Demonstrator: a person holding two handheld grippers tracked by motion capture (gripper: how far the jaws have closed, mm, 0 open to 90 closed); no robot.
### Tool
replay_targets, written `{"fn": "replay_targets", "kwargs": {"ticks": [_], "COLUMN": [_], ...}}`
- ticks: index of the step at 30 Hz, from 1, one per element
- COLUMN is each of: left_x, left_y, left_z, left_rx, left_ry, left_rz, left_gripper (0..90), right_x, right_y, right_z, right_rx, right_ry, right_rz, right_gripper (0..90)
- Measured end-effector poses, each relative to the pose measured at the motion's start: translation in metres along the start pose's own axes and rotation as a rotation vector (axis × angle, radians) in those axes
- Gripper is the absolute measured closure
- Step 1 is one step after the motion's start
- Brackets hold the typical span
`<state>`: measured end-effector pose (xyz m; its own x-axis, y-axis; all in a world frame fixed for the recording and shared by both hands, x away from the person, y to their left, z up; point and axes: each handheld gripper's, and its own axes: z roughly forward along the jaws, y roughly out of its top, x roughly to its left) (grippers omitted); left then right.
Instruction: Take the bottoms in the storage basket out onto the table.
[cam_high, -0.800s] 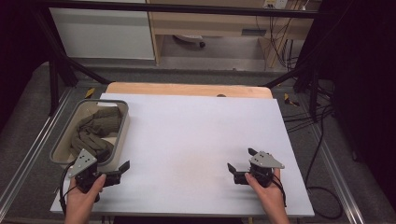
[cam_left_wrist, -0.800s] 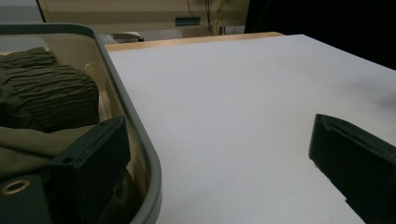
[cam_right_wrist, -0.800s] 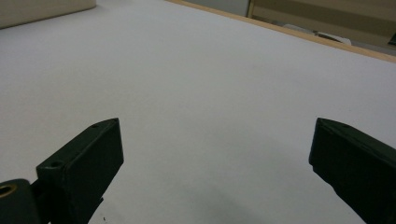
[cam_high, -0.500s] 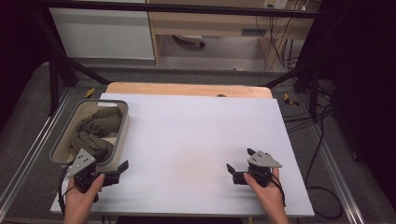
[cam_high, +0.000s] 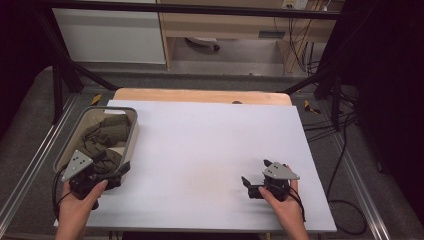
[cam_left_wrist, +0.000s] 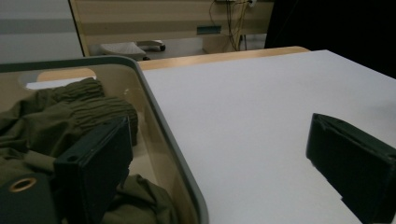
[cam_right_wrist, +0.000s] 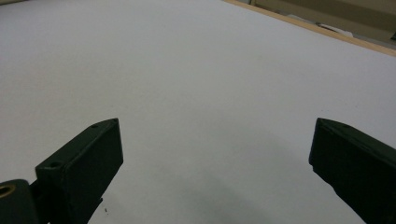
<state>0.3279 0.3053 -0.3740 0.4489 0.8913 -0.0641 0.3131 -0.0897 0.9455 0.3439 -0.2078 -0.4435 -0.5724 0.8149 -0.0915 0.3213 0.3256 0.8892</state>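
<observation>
We see the grey bin (cam_high: 131, 131) at the white table's (cam_high: 210, 150) left edge, long axis running away from us, olive cloth (cam_high: 105, 137) bunched inside. Left gripper (cam_high: 112, 172) jaws wide apart, straddling the bin's near rim, holding nothing. Right gripper (cam_high: 256, 181) far right of the bin, jaws spread, empty.

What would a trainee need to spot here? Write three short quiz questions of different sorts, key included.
1. True or false: the crumpled olive-green cloth lies inside the grey-rimmed beige plastic bin.
2. The left gripper has its jaws: A) apart, straddling the bin's rim; B) clamped on the cloth; C) flat on the floor.
3. Fill in: the right gripper is open over the bare ____ tabletop.

Key: 1 true; 2 A; 3 white.
</observation>
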Motion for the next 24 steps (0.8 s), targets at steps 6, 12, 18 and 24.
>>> {"fn": "replay_targets", "kwargs": {"ticks": [6,12,18,24], "left_x": [0.017,0.038,0.053,0.069], "left_y": [0.021,0.033,0.031,0.038], "left_z": [0.003,0.007,0.01,0.018], "left_rx": [0.036,0.1,0.127,0.175], "left_ry": [0.037,0.062,0.093,0.124], "left_rz": [0.0,0.008,0.008,0.029], "left_gripper": [8.8,9.3,9.3,9.1], "right_x": [0.002,0.006,0.008,0.006], "right_y": [0.001,0.003,0.002,0.002], "right_z": [0.0,0.002,0.002,0.002], "right_rx": [0.006,0.008,0.017,0.021], "right_ry": [-0.004,-0.011,-0.008,-0.004], "right_rz": [-0.011,-0.039,-0.047,-0.037], "right_gripper": [3.4,3.7,3.6,3.4]}}
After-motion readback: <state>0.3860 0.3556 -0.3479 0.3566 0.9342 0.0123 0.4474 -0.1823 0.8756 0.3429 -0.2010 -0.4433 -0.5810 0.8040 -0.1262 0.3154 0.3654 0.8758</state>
